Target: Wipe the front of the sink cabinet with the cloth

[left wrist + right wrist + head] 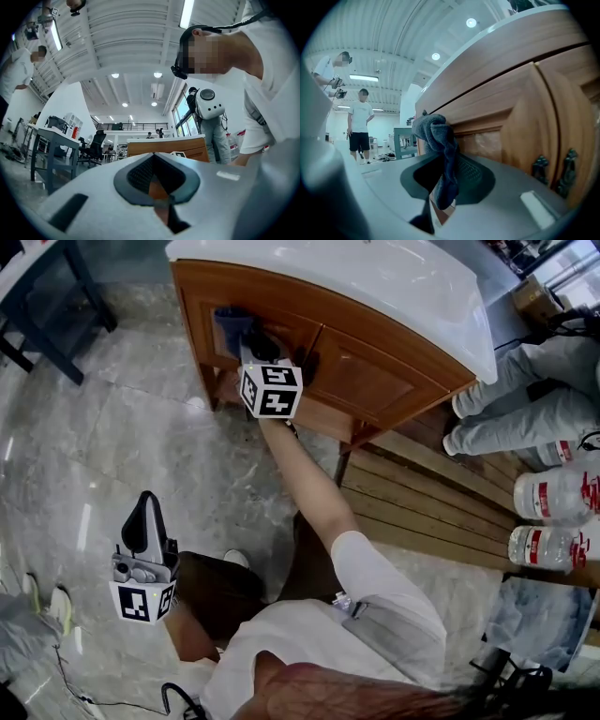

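Floor (122, 427) of pale marble spreads under both claws. Straight ahead of the right claw (247, 341) stands the wooden cabinet (375, 371), its front just at the claw's tips, and the white sink (394, 282) sits above it. Wooden slats (422, 493) run to the right of that claw, nearer the person. Two bottles (553, 512) sit at the slats' far right end, well away from both claws.

The right claw is clamped on the cloth (232, 324), which is dark blue-grey. In the right gripper view the cloth (440, 140) is pinched in the right claw (445, 187). It bunches up above the tips and lies against the cabinet (501, 108) front, at the upper left of the left door, with a tail hanging down through the jaws. Two dark metal handles (555, 171) sit on the doors to the right of this claw, apart from the cloth.

The left claw (147, 502) hangs low over the floor, well back from the cabinet and to the left of the right claw. In the left gripper view the left claw (161, 199) has its jaws together with nothing between them.
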Demonstrator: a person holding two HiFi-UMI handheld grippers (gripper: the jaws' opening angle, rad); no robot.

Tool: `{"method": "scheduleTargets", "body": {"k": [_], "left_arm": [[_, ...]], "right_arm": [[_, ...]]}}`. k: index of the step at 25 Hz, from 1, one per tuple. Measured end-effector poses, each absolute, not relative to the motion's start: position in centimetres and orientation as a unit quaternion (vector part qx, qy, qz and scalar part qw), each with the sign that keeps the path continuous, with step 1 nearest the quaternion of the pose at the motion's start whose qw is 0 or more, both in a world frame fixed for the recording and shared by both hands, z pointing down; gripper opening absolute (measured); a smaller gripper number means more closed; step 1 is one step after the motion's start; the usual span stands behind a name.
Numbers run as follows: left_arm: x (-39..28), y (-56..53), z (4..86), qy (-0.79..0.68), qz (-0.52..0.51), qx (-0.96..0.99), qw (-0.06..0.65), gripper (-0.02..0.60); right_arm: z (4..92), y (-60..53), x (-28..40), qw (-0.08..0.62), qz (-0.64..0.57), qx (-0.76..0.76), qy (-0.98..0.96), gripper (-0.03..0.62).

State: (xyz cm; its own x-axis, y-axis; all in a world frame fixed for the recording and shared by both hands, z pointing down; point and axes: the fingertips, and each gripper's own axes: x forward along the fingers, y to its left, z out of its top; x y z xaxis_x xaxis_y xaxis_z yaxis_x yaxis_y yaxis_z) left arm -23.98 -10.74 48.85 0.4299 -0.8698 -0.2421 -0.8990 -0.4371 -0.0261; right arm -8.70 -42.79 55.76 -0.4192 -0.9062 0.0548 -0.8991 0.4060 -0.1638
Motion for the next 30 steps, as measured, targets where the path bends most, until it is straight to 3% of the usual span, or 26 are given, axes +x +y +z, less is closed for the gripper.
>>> {"method": "scheduleTargets", "body": {"k": [11,30], "left_arm": [[-23.0,-11.3,49.7,0.509,0.098,-0.853,0.067,-0.005],[-18.2,-12.8,50.3,0.458,0.109,-0.881,0.054,-0.005]], "right_arm": [[54.2,-36.9,2.3,0.068,-0.072,-0.578,0.81,0.08],[54.9,-25.8,28.5,0.086,-0.07,-0.742,0.661,0.08]]}}
